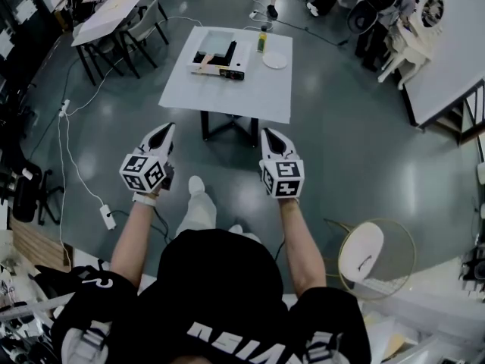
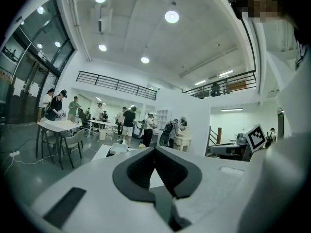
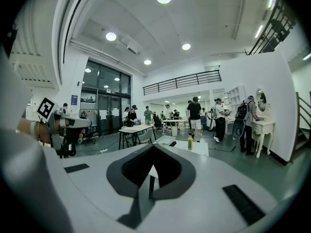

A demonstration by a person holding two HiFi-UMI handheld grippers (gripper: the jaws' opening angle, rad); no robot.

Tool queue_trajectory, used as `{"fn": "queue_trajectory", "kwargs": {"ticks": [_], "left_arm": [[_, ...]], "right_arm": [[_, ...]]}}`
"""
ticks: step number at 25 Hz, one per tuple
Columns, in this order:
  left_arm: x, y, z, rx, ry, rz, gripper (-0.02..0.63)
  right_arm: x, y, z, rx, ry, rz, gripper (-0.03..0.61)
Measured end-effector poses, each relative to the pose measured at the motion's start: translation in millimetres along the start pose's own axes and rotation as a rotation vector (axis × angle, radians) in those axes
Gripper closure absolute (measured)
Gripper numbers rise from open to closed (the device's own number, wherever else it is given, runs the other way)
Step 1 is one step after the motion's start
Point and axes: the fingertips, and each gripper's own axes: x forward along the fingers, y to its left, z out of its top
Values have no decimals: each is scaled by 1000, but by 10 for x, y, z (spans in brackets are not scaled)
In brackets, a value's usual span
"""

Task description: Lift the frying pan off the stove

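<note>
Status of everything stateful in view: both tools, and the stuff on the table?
left tool, shut, empty, short of the table
right tool, shut, empty, short of the table
stove, on the table, untouched
bottle, upright
plate, flat, looks bare

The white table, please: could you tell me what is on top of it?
A stove, a bottle and a plate stand on the table. What sits on the stove is too small to tell; the tabletop beneath it is covered.
</note>
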Motion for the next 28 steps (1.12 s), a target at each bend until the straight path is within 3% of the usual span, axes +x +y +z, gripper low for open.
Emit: {"fn": "queue_trajectory", "kwargs": {"ticks": [10,28], "left_arm": [[264,226,24,-6,-10,-5,616],[1418,1161,185,-14,21,-62,615]], "right_arm": [[331,-62,15,-12,10,2,583],[1695,-318,184,-4,37,-31,583]]}}
